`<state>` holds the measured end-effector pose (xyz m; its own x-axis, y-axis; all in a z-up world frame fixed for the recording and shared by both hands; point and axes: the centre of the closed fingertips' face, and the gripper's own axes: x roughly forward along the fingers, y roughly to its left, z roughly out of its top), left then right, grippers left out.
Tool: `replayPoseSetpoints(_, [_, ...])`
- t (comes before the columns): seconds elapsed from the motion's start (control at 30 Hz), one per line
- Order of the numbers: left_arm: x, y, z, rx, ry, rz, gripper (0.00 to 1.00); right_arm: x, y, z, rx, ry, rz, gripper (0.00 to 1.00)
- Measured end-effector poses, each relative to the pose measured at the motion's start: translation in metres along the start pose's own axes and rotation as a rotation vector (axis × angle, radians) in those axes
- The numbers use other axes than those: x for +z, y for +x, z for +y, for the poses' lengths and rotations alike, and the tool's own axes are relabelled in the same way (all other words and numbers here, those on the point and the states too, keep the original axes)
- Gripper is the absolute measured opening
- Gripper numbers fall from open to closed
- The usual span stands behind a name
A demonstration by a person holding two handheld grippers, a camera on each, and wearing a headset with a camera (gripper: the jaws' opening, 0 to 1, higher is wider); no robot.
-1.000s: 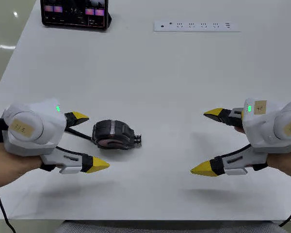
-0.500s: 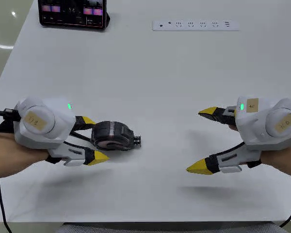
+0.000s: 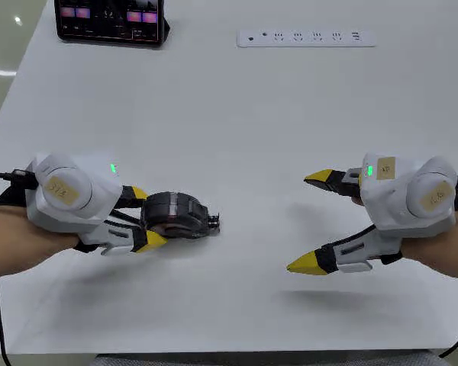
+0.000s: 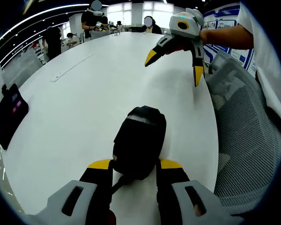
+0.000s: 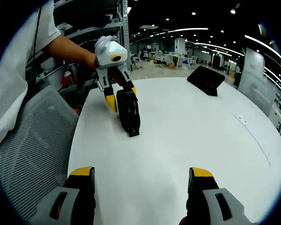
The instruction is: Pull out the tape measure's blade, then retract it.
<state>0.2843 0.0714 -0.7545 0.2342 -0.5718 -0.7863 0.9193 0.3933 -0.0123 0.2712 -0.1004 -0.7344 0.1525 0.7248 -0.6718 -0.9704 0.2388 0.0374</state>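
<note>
The tape measure (image 3: 179, 215) (image 4: 139, 140) (image 5: 129, 112) is seen lying on the bench (image 3: 237, 114) toward its near left corner. Its rear end is pinched between the jaws of the left tool (image 3: 146, 216) (image 4: 136, 165) (image 5: 122, 96). The right tool (image 3: 308, 221) (image 5: 139, 172) (image 4: 173, 69) is held spread over the near right part, well apart from it. A power strip (image 3: 305, 38) is laid along the far edge.

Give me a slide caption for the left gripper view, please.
Left hand-held gripper clamps the tape measure on a white table.
</note>
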Motion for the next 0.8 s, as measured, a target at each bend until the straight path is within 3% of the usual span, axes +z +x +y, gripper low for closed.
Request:
replayPoseSetpoints(0.53, [-0.001,0.001,0.002,-0.004,0.02,0.009,0.26,0.003,0.01,0.002,0.015,-0.016,-0.003,0.76])
replayPoseSetpoints(0.8, [-0.001,0.001,0.002,-0.004,0.032,0.021,0.26,0.012,0.02,-0.002,0.031,-0.024,-0.029,0.7])
